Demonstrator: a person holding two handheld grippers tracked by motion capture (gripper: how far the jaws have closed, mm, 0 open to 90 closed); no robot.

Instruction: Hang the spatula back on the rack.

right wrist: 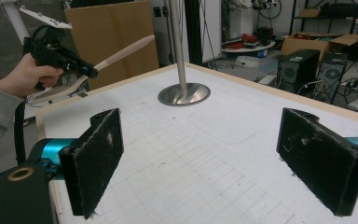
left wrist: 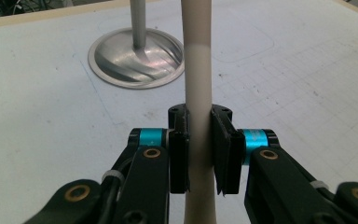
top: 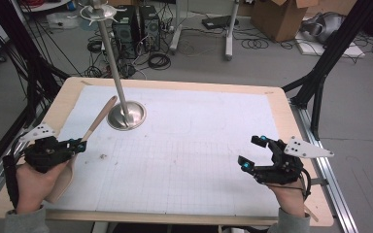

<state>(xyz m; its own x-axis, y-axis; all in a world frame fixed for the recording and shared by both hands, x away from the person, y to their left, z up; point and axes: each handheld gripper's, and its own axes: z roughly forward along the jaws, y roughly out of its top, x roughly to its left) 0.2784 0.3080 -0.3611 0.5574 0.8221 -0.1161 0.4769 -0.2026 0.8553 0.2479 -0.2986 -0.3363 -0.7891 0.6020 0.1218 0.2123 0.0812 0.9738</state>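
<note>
The counter under your hands carries a white gridded sheet, and ahead of your left tool stands a metal stand: a round dished base with an upright pole rising from it.

Your left tool is clamped tight on the handle of a wooden spatula. The spatula's long axis runs through the jaws: the slim handle points forward and up from the tool toward the stand, its tip just short of the base, while the broad blade hangs back and below your left hand. That line to the stand is what the next move looks to turn on, and your left hand is far nearer to it than your right.

The spatula is pale wood, darker toward the handle tip.

Your right tool is spread wide with nothing between its jaws, well apart from both spatula and stand.
</note>
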